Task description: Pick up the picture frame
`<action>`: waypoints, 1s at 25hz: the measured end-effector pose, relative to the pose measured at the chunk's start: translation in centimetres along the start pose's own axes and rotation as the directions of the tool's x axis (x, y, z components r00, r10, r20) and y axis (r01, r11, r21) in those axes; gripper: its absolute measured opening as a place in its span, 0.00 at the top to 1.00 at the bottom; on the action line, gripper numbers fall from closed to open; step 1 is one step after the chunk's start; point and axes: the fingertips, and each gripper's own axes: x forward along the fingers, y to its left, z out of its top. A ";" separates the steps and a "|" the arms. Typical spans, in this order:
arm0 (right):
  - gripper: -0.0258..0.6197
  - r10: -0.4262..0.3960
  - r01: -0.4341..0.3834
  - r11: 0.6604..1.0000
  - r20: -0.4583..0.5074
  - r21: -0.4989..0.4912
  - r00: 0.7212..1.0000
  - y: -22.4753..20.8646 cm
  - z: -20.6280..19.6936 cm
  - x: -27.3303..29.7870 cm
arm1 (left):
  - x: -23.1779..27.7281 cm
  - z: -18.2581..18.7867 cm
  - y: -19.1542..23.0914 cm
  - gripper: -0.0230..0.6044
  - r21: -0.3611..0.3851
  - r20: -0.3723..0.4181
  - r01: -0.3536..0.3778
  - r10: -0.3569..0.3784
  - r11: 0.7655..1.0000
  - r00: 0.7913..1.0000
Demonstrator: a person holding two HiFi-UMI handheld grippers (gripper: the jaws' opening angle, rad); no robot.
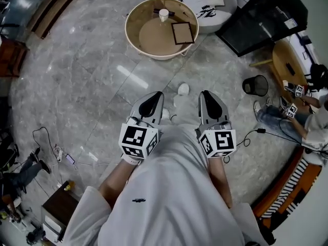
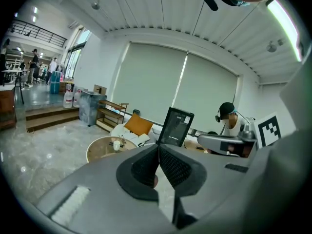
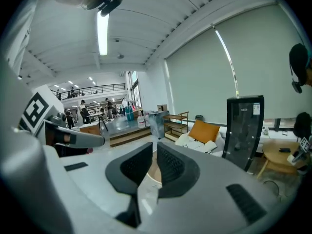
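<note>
Grey shirt (image 1: 169, 188) nearest us; just beyond, left gripper (image 1: 156, 95) and right gripper (image 1: 206, 94) side by side over the floor (image 1: 92, 76), both jaws clenched, nothing between them. Picture frame (image 1: 182, 33) lies on the right part of the round worktop (image 1: 134, 15), far ahead, well apart from both grippers. We see a cup (image 1: 163, 15) left of it.

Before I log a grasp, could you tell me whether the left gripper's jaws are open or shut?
Shut: on the left gripper the jaws meet at their tips, with nothing between them.
</note>
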 end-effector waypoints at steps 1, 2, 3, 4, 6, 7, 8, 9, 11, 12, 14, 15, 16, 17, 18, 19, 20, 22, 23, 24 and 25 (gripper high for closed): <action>0.95 -0.012 0.012 1.000 -0.009 -0.009 1.000 -0.4 -0.1 0.3 | 0.4 0.1 0.2 0.95 0.000 -0.008 0.002 -0.002 1.000 1.000; 0.95 -0.021 0.021 1.000 -0.013 -0.016 1.000 -0.8 -0.3 0.7 | 1.1 0.2 0.4 0.95 0.002 -0.016 0.005 -0.005 1.000 1.000; 0.95 -0.026 0.026 1.000 -0.015 -0.017 1.000 -1.5 -0.4 1.4 | 1.9 0.3 0.6 0.95 0.008 -0.022 0.007 -0.007 1.000 1.000; 0.95 -0.028 0.027 1.000 -0.015 -0.011 1.000 -2.3 -0.5 2.2 | 3.0 0.5 0.7 0.95 0.015 -0.027 0.008 -0.008 1.000 1.000; 0.95 -0.024 0.024 1.000 -0.023 0.001 0.999 -3.9 -0.7 3.9 | 5.3 1.1 1.1 0.95 0.023 -0.034 0.005 -0.005 1.000 0.999; 0.95 -0.021 0.021 1.000 -0.029 0.003 0.999 -4.6 -0.6 4.9 | 6.3 1.6 1.4 0.95 0.026 -0.041 0.002 -0.001 1.000 0.999; 0.95 -0.018 0.018 1.000 -0.033 0.005 0.999 -5.3 -0.5 6.0 | 7.4 2.2 1.9 0.95 0.028 -0.052 -0.001 0.002 1.000 0.999; 0.95 -0.014 0.015 1.000 -0.035 0.006 0.999 -6.1 -0.3 7.3 | 8.5 2.8 2.4 0.95 0.031 -0.063 -0.002 0.004 1.000 0.998; 0.95 -0.011 0.011 1.000 -0.034 0.011 0.999 -8.1 0.5 10.1 | 11.3 4.2 3.1 0.95 0.044 -0.077 -0.003 0.006 0.999 0.997; 0.95 -0.010 0.011 1.000 -0.034 0.015 0.999 -9.2 0.8 11.4 | 12.8 4.9 3.4 0.95 0.053 -0.083 -0.001 0.005 0.999 0.997; 0.95 -0.012 0.013 0.999 -0.045 0.030 0.999 -11.3 1.2 14.0 | 15.6 6.0 3.9 0.95 0.066 -0.104 0.008 -0.001 0.998 0.995; 0.95 -0.013 0.015 0.999 -0.053 0.036 0.999 -12.3 1.5 15.3 | 17.2 6.6 4.2 0.95 0.067 -0.117 0.011 -0.003 0.998 0.993; 0.95 -0.013 0.015 0.999 -0.060 0.041 0.998 -13.4 1.8 16.5 | 18.7 7.2 4.5 0.95 0.068 -0.128 0.012 -0.004 0.998 0.992; 0.95 -0.011 0.014 0.999 -0.064 0.048 0.998 -14.5 2.2 17.6 | 20.3 7.9 4.7 0.95 0.068 -0.137 0.014 -0.004 0.998 0.990; 0.95 -0.009 0.013 0.998 -0.068 0.057 0.998 -15.6 2.5 18.6 | 21.9 8.6 4.7 0.95 0.071 -0.147 0.016 -0.005 0.997 0.989; 0.95 -0.005 0.010 0.998 -0.071 0.068 0.997 -16.7 2.7 19.7 | 23.4 9.1 4.8 0.95 0.078 -0.159 0.017 -0.005 0.997 0.987; 0.95 0.000 0.006 0.997 -0.075 0.082 0.997 -17.8 2.7 20.8 | 25.0 9.7 5.0 0.95 0.088 -0.172 0.017 -0.001 0.996 0.985; 0.95 0.014 -0.005 0.994 -0.087 0.109 0.996 -19.9 2.6 23.1 | 27.9 10.6 5.1 0.95 0.108 -0.194 0.014 0.007 0.994 0.981; 0.95 0.021 -0.010 0.993 -0.093 0.117 0.995 -21.0 2.6 24.0 | 29.3 10.9 5.1 0.95 0.108 -0.202 0.015 0.007 0.994 0.979; 0.95 0.025 -0.013 0.992 -0.099 0.123 0.995 -22.0 2.6 24.7 | 30.5 11.1 4.9 0.95 0.104 -0.211 0.017 0.006 0.994 0.978; 0.94 0.028 -0.014 0.992 -0.104 0.129 0.994 -22.9 2.6 25.3 | 31.5 11.2 4.8 0.95 0.100 -0.219 0.018 0.005 0.995 0.976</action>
